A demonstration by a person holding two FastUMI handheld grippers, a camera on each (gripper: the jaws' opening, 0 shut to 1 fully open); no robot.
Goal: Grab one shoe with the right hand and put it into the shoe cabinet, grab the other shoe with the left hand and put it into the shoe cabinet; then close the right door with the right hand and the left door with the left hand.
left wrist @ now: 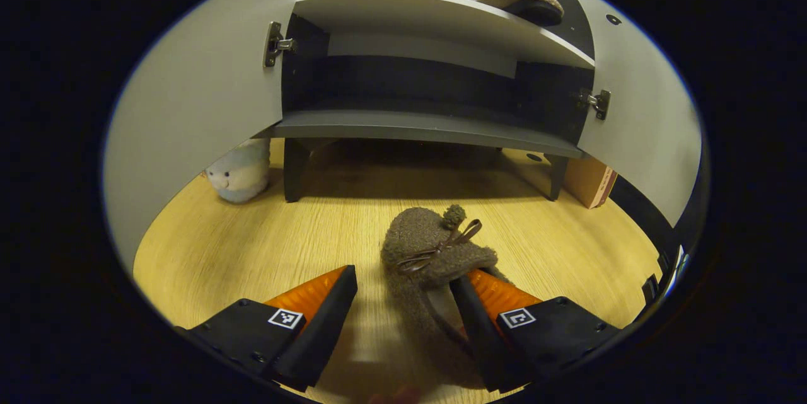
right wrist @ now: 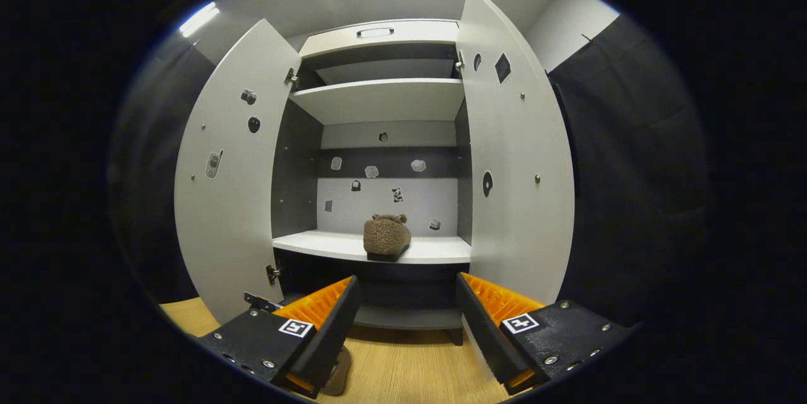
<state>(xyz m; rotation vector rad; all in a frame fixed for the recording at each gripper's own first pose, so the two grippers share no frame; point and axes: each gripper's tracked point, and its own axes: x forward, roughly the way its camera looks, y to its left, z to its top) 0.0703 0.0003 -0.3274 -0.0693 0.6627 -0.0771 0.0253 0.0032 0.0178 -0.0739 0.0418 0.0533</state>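
A brown fuzzy slipper (left wrist: 429, 253) with a bow lies on the wooden floor in the left gripper view. My left gripper (left wrist: 403, 303) is open and low over it, its right finger (left wrist: 470, 316) at the slipper's opening and its left finger clear of it. A second matching slipper (right wrist: 386, 236) sits on the cabinet's white shelf (right wrist: 435, 251), also visible as the slipper (left wrist: 523, 0) at top right. The shoe cabinet (right wrist: 378, 101) has both doors wide open. My right gripper (right wrist: 406, 303) hangs open and empty in front of the cabinet, a short way back from the shelf.
The left door (right wrist: 227, 202) and right door (right wrist: 517, 171) swing outward on either side. A pale plush toy (left wrist: 239, 171) sits by the cabinet's left leg. A cardboard box (left wrist: 589, 180) stands at its right leg. The lowest shelf (left wrist: 429, 130) holds nothing.
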